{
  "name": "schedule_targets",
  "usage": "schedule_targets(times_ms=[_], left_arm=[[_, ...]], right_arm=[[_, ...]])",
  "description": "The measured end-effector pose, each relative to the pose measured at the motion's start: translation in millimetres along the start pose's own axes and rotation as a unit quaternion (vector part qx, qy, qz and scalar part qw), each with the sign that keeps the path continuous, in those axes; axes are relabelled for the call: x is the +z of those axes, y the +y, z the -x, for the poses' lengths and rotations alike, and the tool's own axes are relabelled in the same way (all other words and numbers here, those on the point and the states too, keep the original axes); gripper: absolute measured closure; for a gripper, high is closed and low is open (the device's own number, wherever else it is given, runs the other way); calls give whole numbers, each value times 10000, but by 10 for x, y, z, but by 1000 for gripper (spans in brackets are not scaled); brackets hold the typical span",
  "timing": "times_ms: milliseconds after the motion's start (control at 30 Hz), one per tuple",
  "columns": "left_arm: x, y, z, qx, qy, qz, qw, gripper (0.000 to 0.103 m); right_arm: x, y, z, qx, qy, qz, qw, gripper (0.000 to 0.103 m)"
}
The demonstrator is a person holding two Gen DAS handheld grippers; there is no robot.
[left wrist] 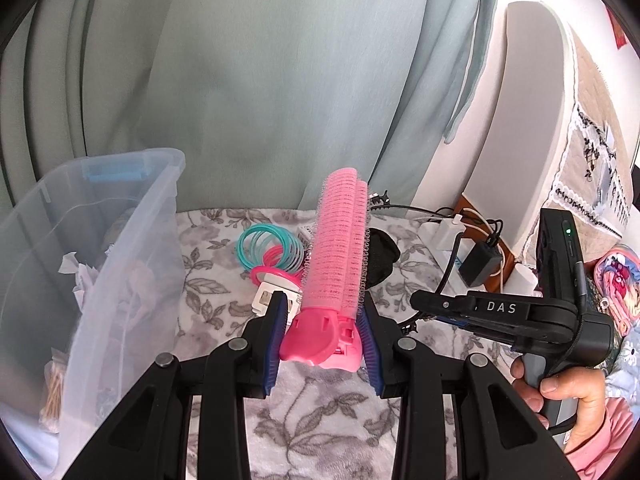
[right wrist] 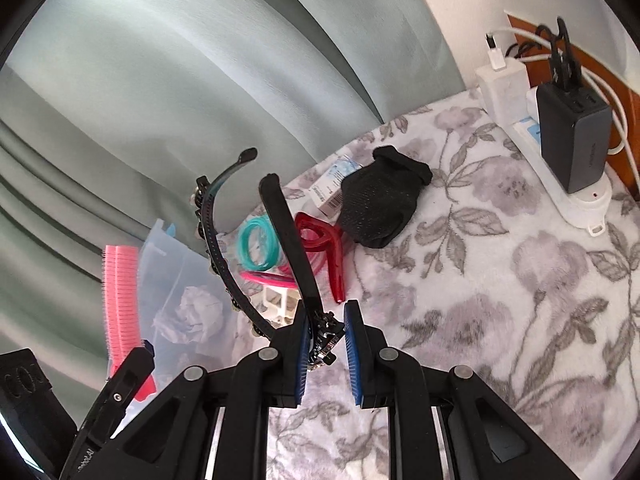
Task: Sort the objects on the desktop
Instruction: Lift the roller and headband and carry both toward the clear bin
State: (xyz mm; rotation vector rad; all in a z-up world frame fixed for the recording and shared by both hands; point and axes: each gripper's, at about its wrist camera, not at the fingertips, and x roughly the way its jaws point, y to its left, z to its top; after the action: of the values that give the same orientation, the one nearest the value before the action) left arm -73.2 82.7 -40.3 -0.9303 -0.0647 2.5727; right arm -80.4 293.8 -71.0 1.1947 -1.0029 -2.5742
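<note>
Clamping pink hair roller (left wrist: 338, 256) upright, left gripper (left wrist: 325, 322), right gripper (right wrist: 326, 334) pinching black headband (right wrist: 224, 264) above table.

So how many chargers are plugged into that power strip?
2: a white charger at the far end of the power strip, a black charger beside it. Others may be hidden.

A home, likely a bedroom; pale green curtains (left wrist: 248, 92) hang at twelve o'clock behind a counter under a floral fleece cloth (right wrist: 500, 280); a power strip (right wrist: 560, 168) with chargers at two o'clock; hair rollers (left wrist: 340, 248) and hair ties (left wrist: 268, 248) lie about.
</note>
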Motion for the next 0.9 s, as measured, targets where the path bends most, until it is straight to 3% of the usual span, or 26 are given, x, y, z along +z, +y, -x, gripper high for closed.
schedule_targets(times_ms=[900], left_arm=[[-20,305,924,163,-838,327,9958,67]], right_arm=[[-220,886,592,651,-337,722,9947,85]])
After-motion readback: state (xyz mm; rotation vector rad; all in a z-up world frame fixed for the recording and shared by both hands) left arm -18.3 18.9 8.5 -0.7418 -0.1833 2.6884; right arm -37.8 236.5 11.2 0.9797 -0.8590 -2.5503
